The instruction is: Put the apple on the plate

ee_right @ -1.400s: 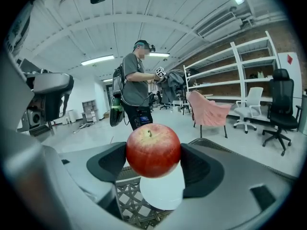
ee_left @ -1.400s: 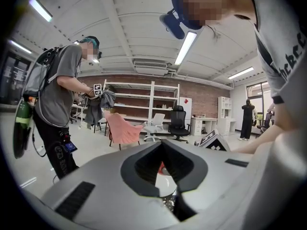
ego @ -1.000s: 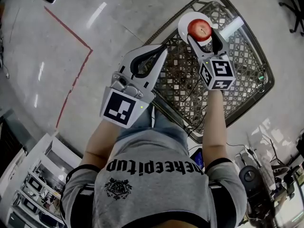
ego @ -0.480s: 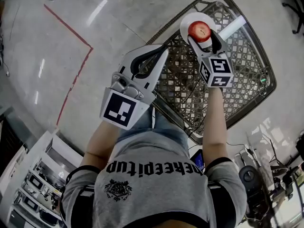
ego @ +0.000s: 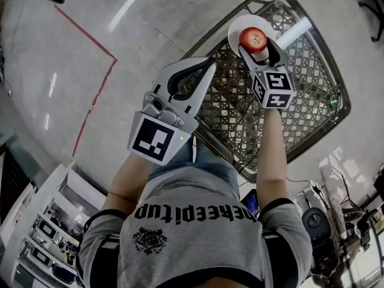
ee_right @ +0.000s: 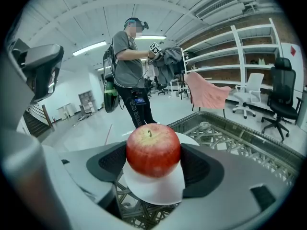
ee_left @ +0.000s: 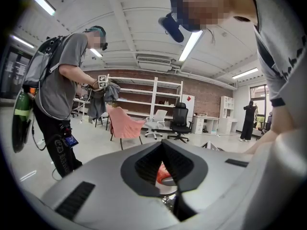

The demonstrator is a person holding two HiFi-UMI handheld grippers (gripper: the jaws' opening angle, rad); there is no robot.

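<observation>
A red apple (ego: pixel 252 39) is held between the jaws of my right gripper (ego: pixel 259 45), directly over a white plate (ego: pixel 236 27). In the right gripper view the apple (ee_right: pixel 153 149) fills the gap between the dark pads, with the plate (ee_right: pixel 154 189) right beneath it; whether it touches the plate I cannot tell. My left gripper (ego: pixel 206 63) is shut with nothing in it, hovering at the table's left edge. Through the oval gap in the left gripper (ee_left: pixel 169 163), a bit of the apple (ee_left: pixel 161 173) shows.
The plate sits at the far corner of a glass-topped wicker table (ego: pixel 303 104). Grey floor with a red tape line (ego: pixel 96 83) lies to the left. Another person (ee_right: pixel 129 71) stands beyond the table, with a pink chair (ee_right: pixel 206 92) and shelves behind.
My right gripper has carried the apple slightly farther over the plate. The left gripper has barely shifted.
</observation>
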